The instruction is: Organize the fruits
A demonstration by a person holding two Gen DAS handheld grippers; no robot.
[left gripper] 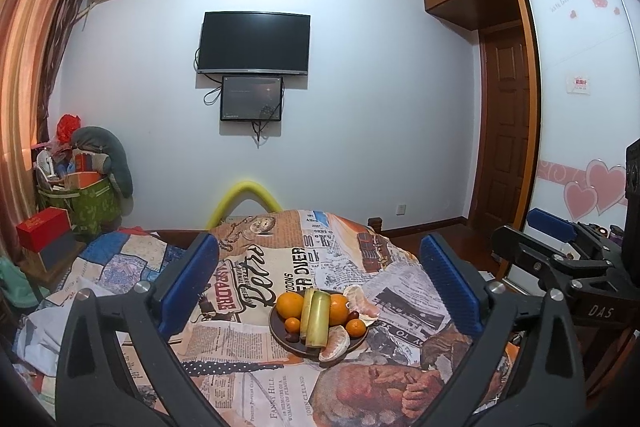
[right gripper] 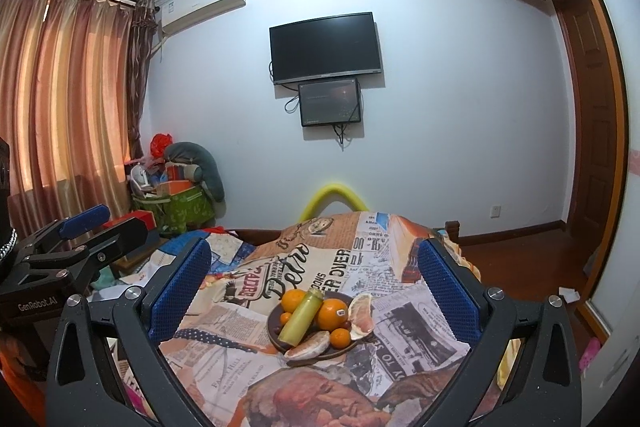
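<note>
Both grippers, left (left gripper: pixel 320 283) and right (right gripper: pixel 314 279), stand spread wide and empty before a dark plate (left gripper: pixel 280 337) of fruit on the printed bedspread (left gripper: pixel 256 387). Oranges (right gripper: pixel 334 313) likely roll; peeled pomelo segments (right gripper: pixel 362 315) look soft, best taken gently at mid-body.

From my left camera I see the left gripper (left gripper: pixel 318 277) with jaws wide apart, nothing between them. Ahead, a dark plate (left gripper: pixel 280 331) on the printed cloth (left gripper: pixel 248 379) holds oranges (left gripper: pixel 290 305), two sugarcane pieces (left gripper: pixel 318 319) and peeled pomelo segments (left gripper: pixel 335 343). The right gripper (left gripper: pixel 532 231) shows at the right edge.
</note>
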